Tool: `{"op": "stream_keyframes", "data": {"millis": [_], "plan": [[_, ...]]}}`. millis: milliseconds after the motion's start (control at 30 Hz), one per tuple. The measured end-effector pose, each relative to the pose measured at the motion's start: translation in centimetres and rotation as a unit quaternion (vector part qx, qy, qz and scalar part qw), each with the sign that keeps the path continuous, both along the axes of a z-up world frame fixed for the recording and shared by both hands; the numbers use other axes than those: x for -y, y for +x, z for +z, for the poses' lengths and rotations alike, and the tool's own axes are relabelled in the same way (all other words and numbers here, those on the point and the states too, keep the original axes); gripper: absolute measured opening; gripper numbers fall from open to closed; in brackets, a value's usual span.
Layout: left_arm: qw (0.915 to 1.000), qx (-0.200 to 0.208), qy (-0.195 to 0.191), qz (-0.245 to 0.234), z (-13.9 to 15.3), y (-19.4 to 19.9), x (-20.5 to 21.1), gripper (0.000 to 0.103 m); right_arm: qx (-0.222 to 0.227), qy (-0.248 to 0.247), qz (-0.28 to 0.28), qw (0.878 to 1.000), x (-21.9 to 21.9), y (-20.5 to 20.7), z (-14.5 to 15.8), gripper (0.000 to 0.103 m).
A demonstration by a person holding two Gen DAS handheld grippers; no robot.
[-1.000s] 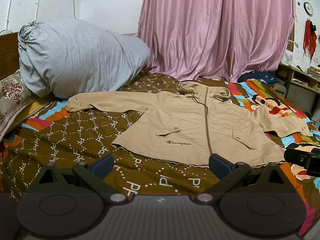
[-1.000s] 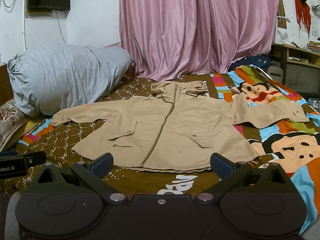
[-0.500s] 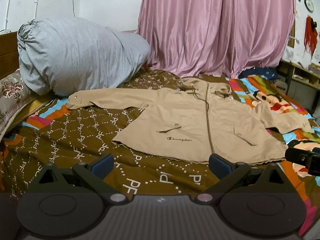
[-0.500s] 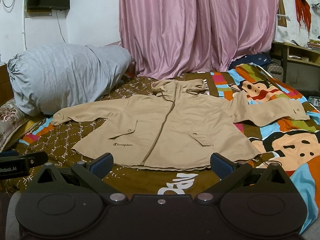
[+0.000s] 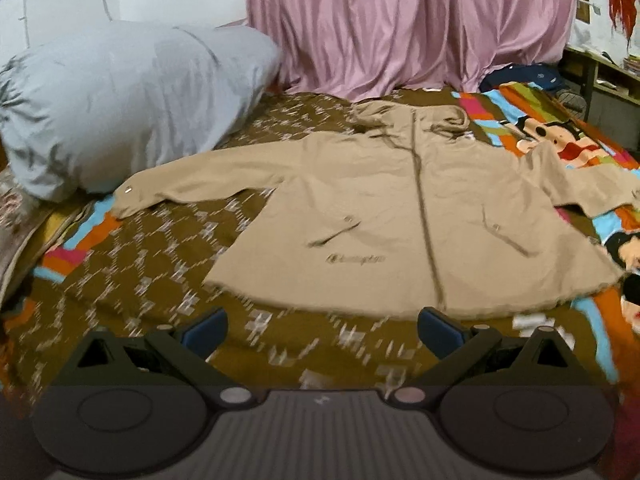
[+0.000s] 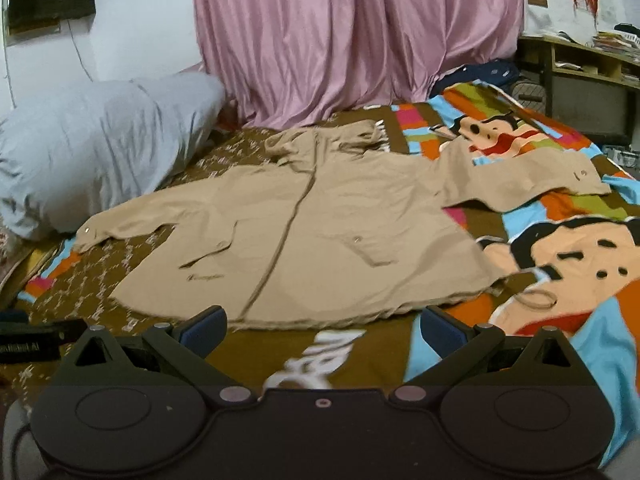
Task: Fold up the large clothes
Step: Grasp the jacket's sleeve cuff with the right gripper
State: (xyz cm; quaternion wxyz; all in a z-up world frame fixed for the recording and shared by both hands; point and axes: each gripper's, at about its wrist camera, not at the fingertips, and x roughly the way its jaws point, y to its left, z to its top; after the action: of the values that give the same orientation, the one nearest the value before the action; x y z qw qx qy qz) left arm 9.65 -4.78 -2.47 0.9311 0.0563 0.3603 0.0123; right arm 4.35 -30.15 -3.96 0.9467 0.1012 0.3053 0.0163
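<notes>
Your tan hooded jacket (image 5: 400, 216) lies spread flat, front side up, on the bed (image 5: 160, 280), zipped along the middle with its hood (image 5: 412, 114) toward the pink curtain (image 5: 400, 20) and its hem nearest you. Both sleeves are stretched out to the sides. In the left wrist view, the left sleeve (image 5: 192, 178) runs toward the big grey pillow (image 5: 120, 100), its cuff ending just beside it on the patterned bedspread. In the right wrist view, the right sleeve (image 6: 528, 180) lies over the colourful cartoon print, its cuff with a snap button showing. A small logo sits low on the jacket's front, near one of the two slanted pockets.

Your left gripper (image 5: 322, 328) is held low above the bedspread, just short of the hem, with the zipper line running down toward the fingers on the right of the view. Its blue-padded fingers (image 5: 204, 330) are spread wide and carry nothing. Your right gripper (image 6: 323, 326) is likewise just short of the hem, its fingers (image 6: 440, 328) also wide apart and empty; the hem edge lies just past their tips, and I cannot tell whether they touch it. At the left edge of the right wrist view, part of the left gripper's body shows, beside the bedspread. Both views are somewhat blurred.
</notes>
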Motion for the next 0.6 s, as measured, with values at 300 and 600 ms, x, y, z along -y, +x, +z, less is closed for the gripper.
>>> {"op": "stream_keyframes", "data": {"millis": [300, 600], "plan": [[0.9984, 0.006, -0.037, -0.041, -1.8, 11.4, 6.6, 0.102, 0.037, 0.024, -0.056, 0.997, 14.0, 7.8, -0.5, 0.103], [0.9959, -0.027, -0.073, -0.047, -6.0, 18.3, 11.0, 0.102, -0.002, 0.083, -0.221, 0.972, 32.9, 18.7, -4.7, 0.097]]}}
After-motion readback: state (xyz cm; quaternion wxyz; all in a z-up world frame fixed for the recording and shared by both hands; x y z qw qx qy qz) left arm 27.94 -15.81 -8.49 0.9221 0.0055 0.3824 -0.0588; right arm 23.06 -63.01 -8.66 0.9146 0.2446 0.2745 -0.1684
